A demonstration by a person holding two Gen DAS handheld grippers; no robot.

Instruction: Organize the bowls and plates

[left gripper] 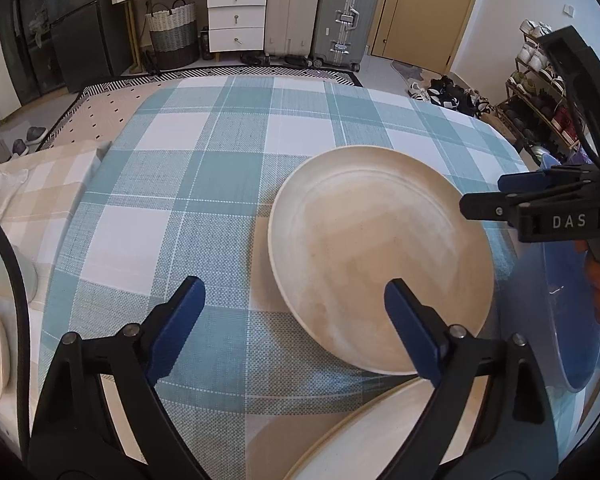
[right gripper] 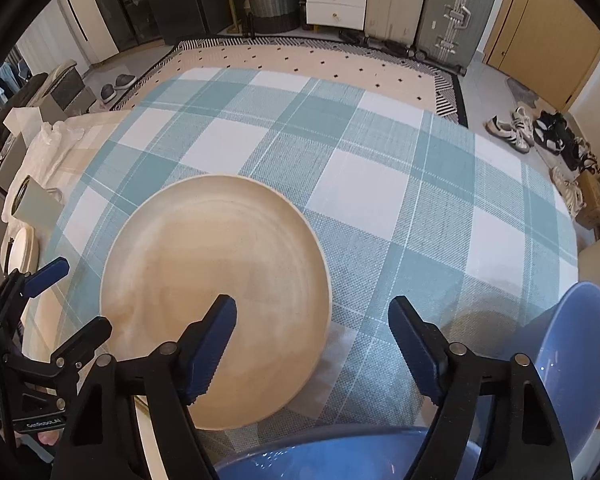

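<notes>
Reaching two grippers down toward a cream plate (left gripper: 380, 256) on a bench (left gripper: 204, 184) with a checked cloth.

The left gripper (left gripper: 296, 320) has wide, empty jaws astride the plate's left rim; the right gripper (right gripper: 312, 344), likewise empty, straddles its right rim, blue bowls (right gripper: 576, 360) alongside. Likely next: closing on a rim to lift it.
</notes>
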